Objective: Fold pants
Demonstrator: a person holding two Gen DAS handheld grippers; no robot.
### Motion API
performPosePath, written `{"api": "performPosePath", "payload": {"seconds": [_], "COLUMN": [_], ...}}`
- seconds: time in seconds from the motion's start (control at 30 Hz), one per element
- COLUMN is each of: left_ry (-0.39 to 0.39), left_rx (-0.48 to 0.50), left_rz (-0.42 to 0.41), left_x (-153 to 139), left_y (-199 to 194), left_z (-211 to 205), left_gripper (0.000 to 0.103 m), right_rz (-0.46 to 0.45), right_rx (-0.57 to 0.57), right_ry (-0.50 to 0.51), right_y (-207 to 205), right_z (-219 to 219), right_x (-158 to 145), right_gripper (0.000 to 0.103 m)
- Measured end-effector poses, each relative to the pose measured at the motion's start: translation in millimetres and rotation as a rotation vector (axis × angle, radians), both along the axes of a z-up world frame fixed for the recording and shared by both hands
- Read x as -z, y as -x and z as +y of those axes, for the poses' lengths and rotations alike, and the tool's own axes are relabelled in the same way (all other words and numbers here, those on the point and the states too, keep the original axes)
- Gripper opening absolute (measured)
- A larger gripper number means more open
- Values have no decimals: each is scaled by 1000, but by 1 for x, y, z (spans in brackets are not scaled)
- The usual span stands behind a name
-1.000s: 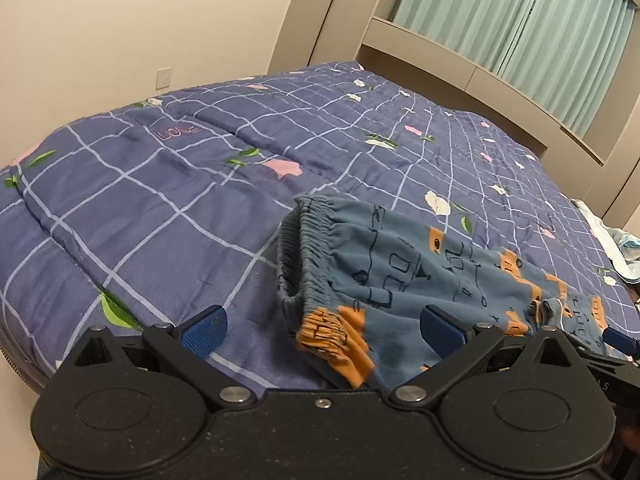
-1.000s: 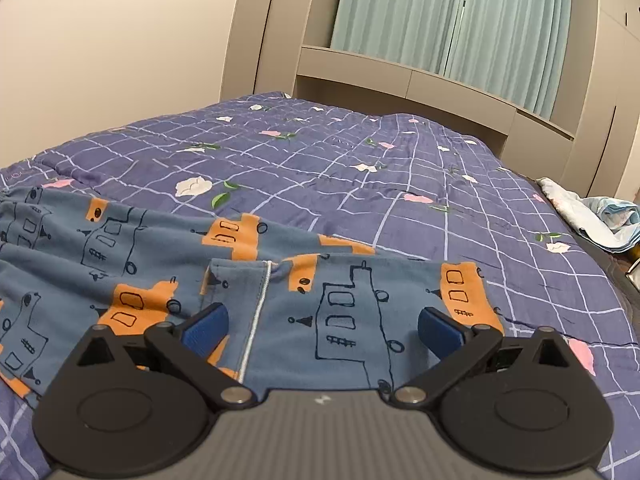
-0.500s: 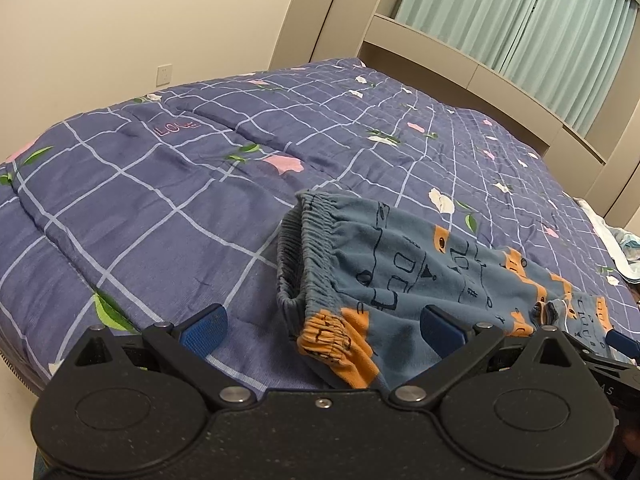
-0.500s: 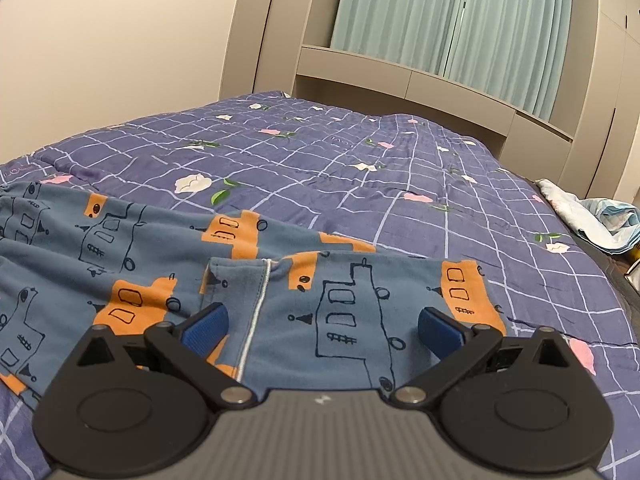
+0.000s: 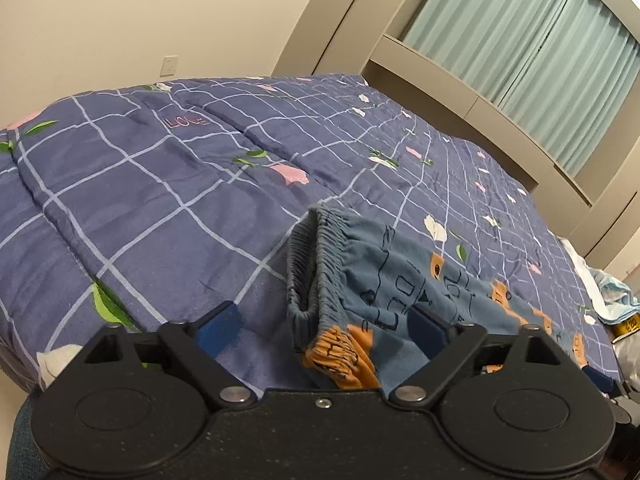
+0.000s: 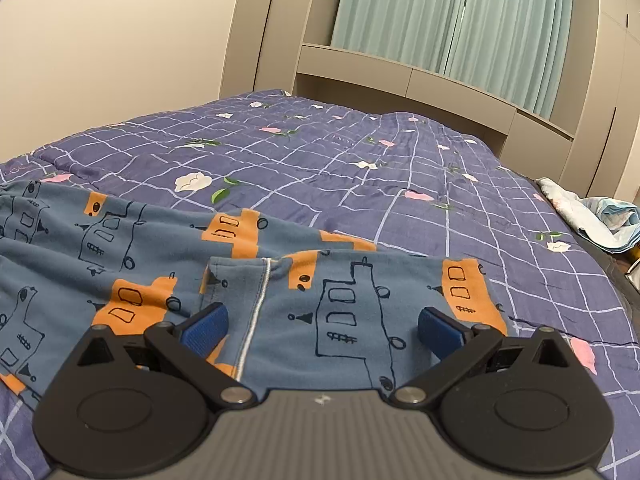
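Blue cotton pants (image 5: 400, 280) with orange truck print lie flat on the purple checked quilt (image 5: 160, 200), at its near edge. Step in hand, as I judge it: set-up for the grab before a fold, each gripper lined up on one end of the garment.

Left wrist view: left gripper (image 5: 326, 326) sits low over the quilt's near edge, pointing down at the waistband (image 5: 316, 264). The elastic waistband end stands slightly raised, its near corner lying between the two blue pads, closer to the right pad (image 5: 426, 332). Jaws have just been closing a little but are released, wide apart; no pad presses cloth. Left pad (image 5: 220, 326) is over bare quilt. The rest of the pants runs off to the right across the quilt.

Right wrist view: right gripper (image 6: 324, 328) hovers over the leg cuffs (image 6: 340, 300), also at the quilt's near edge. Jaws released and wide, cuff fabric spread between and beyond the pads, nothing pinched. One leg's hem with a white seam line lies on top; the legs stretch left across the quilt.

Next move likely calls for both grippers to dip to the cloth, clamp waistband and cuffs through all layers, then lift together. Risk: catching only the top layer, or quilt with it.

A crumpled pale cloth (image 6: 600, 216) lies at the quilt's far right edge, well apart.
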State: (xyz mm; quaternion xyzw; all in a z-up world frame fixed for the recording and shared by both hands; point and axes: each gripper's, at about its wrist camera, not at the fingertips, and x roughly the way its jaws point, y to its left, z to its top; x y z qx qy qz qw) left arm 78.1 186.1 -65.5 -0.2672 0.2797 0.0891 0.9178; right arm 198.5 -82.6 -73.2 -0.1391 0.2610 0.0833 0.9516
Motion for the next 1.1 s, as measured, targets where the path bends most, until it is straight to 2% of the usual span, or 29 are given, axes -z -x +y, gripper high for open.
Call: {"api": "performPosePath", "payload": {"seconds": [0.33,0.4,0.73,0.77,0.93,1.1], "left_ry": [-2,-10,-31,-34,-36,-70], "left_rx": [-15,-20,-50,-50,-18,48], "left_rz": [5,9,10,9,-55,-124], "left_x": [-3,-3,-10,-12,-31,-55], "left_y": [-2,-4,-5,-6,-3,-5], "left_z": [-6,-8,-9,-9,-14,-33], "left_gripper": [81,76,23,21,19,19], "right_rz": [13,14,22,23,23,31], "right_rx": [-2,-2,-5,-5,-6,-9], "right_ry": [-23,-27,-35,-37,-41,-55], "right_y": [-2,-3,-4,-4,-3,-5], "right_z": [-3,-3,-5,-5,-5,-6], "right_x": [0,0,0,0,-1,-3], "right_gripper": [103,103,103,103,103,103]}}
